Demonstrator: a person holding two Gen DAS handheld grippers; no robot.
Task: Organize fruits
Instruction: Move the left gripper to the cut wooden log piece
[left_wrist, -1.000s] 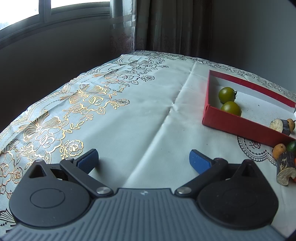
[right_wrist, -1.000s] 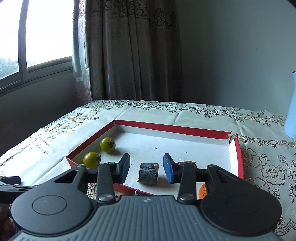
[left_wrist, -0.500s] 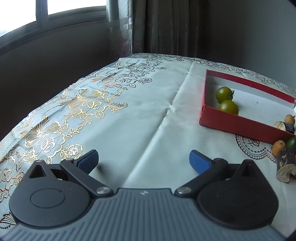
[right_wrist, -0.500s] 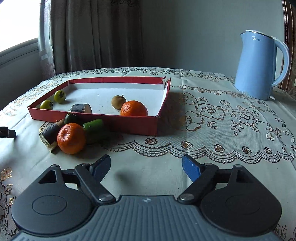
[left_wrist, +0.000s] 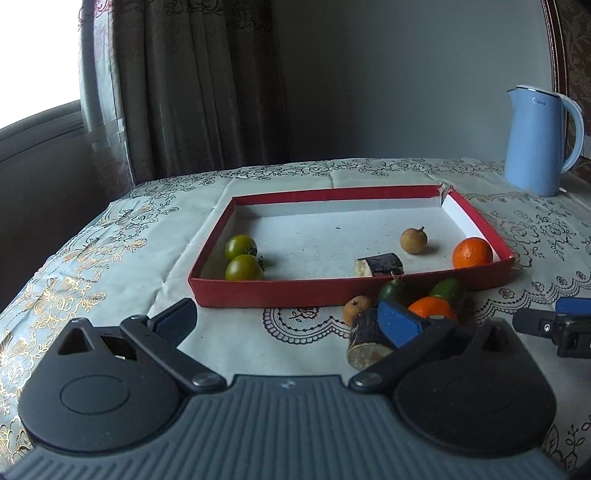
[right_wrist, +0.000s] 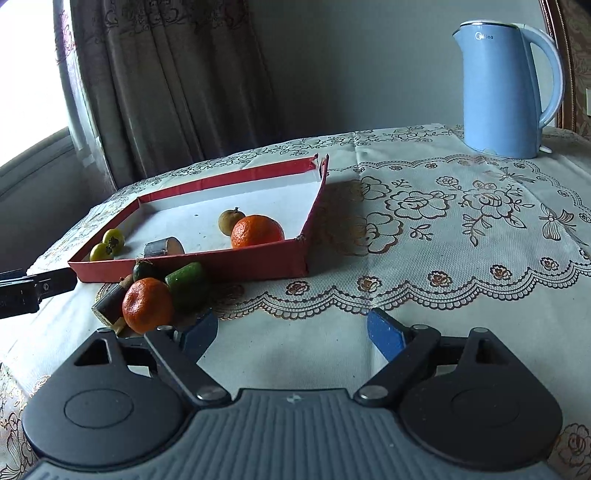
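Note:
A red tray (left_wrist: 280, 291) with a white floor holds two green tomatoes (left_wrist: 243, 258), a dark cane piece (left_wrist: 380, 264), a longan (left_wrist: 413, 240) and an orange (left_wrist: 472, 253). In front of its near wall lies a pile: an orange (left_wrist: 432, 308), two green fruits (left_wrist: 448, 290), a longan (left_wrist: 356, 310) and a second cane piece (left_wrist: 365, 345). My left gripper (left_wrist: 286, 321) is open and empty, its right finger just over the pile. My right gripper (right_wrist: 293, 334) is low over the cloth to the right of the pile's orange (right_wrist: 147, 304). Its jaws are opening with nothing between them.
A blue kettle (right_wrist: 506, 88) stands at the back right of the table. A floral tablecloth (right_wrist: 461, 229) covers the table. Curtains and a window are behind on the left. The left gripper's finger (right_wrist: 37, 288) shows at the left edge of the right wrist view.
The right gripper let go of the cane piece in the tray, drew back and to the right, and opened wide. The left gripper swung right, bringing the tray and the pile into view.

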